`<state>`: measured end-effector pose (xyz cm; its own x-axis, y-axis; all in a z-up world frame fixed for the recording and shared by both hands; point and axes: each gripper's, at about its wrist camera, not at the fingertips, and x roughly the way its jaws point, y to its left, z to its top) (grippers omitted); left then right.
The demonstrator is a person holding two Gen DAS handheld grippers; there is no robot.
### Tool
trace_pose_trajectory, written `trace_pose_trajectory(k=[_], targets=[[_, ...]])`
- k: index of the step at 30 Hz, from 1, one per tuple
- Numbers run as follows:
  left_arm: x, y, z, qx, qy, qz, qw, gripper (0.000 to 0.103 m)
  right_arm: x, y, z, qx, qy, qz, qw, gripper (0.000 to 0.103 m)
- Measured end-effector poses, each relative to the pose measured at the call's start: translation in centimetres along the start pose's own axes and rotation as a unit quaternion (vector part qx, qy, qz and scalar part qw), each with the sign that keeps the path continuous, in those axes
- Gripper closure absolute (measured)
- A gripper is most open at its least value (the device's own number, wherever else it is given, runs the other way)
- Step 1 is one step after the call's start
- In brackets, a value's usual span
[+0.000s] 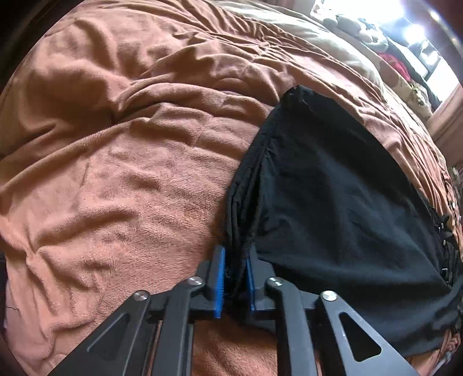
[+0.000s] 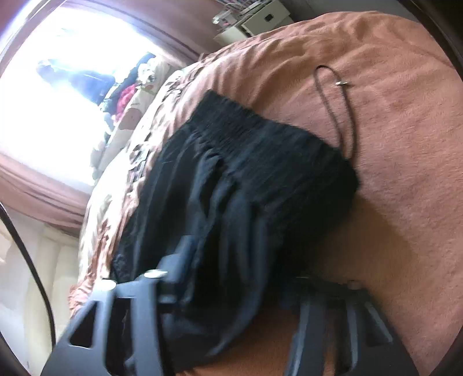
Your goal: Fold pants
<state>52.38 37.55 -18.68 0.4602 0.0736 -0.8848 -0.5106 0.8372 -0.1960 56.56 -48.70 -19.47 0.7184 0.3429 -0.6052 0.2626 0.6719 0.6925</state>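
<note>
- Left wrist view: looks down on a rumpled rust-brown blanket covering a bed
- Black pants lie on the right half of that blanket, folded into a thick layered stack
- Left gripper pinches the stacked edge at the near left corner of the pants; blue pads stand narrow with dark cloth bunched between them
- Layers of the fold fan out just above the pads, running up along the left side of the pants
- Far corner of the pants rises into a small peak toward the tan cover farther up the bed
- Bright window glares at the top right, with a pile of clothes below it
- Right wrist view: blurred, tilted sideways
- Gathered elastic waistband of the pants sits at the far end, resting on the blanket
- Drawstring cord loops out from the waistband onto bare blanket, a small metal tip near its upper end
- Right gripper sits at the near end of the pants, dark cloth draped thickly between its two arms and hiding the pads
- Cannot tell from the blur whether those fingers press the cloth or merely straddle it
- Pale box stands beyond the far edge of the bed
</note>
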Motion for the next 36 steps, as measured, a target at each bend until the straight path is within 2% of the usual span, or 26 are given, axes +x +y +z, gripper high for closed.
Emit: trace_pose_trajectory(k=[2, 4, 14, 19, 28, 36], targets=[[-0.8, -0.2, 0.3, -0.002, -0.005, -0.001, 1.0, 0.092, -0.6, 0.1, -0.1, 0.002, 0.0, 0.012, 1.0, 0.09], [-1.6, -0.4, 0.7, 0.0, -0.011, -0.002, 0.9999, 0.092, -1.4, 0.7, -0.1, -0.017, -0.003, 0.01, 1.0, 0.094], [-7.2, -0.2, 2.1, -0.011, -0.029, -0.027, 0.9992, 0.094, -4.8, 5.2, 0.5, -0.083, 0.001, 0.001, 0.997, 0.097], [-9.1, -0.1, 1.6, -0.007, -0.03, -0.029, 0.9991, 0.094, -6.0, 5.9, 0.6, -0.101, 0.007, -0.002, 0.995, 0.097], [-12.8, 2.0, -1.4, -0.008, -0.021, -0.034, 0.9991, 0.094, -8.6, 5.9, 0.1, -0.117, 0.029, -0.013, 0.993, 0.097], [-16.7, 5.0, -6.3, -0.015, -0.016, -0.036, 0.9991, 0.094, -12.4, 5.8, -1.6, -0.136, 0.051, -0.02, 0.989, 0.097]])
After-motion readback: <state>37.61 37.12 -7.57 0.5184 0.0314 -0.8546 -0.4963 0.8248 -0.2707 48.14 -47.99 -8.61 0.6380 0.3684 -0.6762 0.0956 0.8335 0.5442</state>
